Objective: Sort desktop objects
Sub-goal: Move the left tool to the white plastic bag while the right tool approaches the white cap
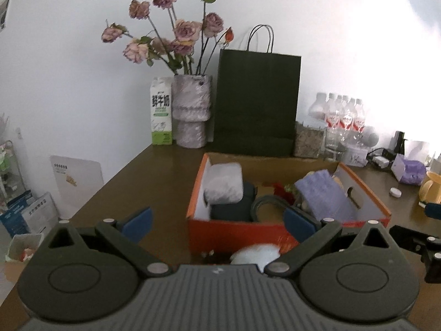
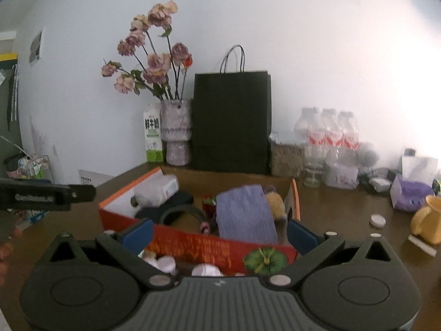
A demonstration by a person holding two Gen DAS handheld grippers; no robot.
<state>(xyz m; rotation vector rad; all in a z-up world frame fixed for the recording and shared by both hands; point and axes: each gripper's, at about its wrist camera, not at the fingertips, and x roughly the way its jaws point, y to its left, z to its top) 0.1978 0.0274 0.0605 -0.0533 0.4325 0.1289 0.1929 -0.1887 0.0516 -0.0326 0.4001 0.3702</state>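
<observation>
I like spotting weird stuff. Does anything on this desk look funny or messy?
Yes. The flowers in the vase are dried and drooping. In the orange box, a purple cloth leans tilted against one wall instead of lying flat. A small white cap lies loose on the table.

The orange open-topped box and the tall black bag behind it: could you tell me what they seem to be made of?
The orange open-topped box looks like printed cardboard: thin walls, white inside, a cut-out handle hole. The tall black bag looks like matte paper, with crisp folded edges and thin twisted cord handles.
</observation>
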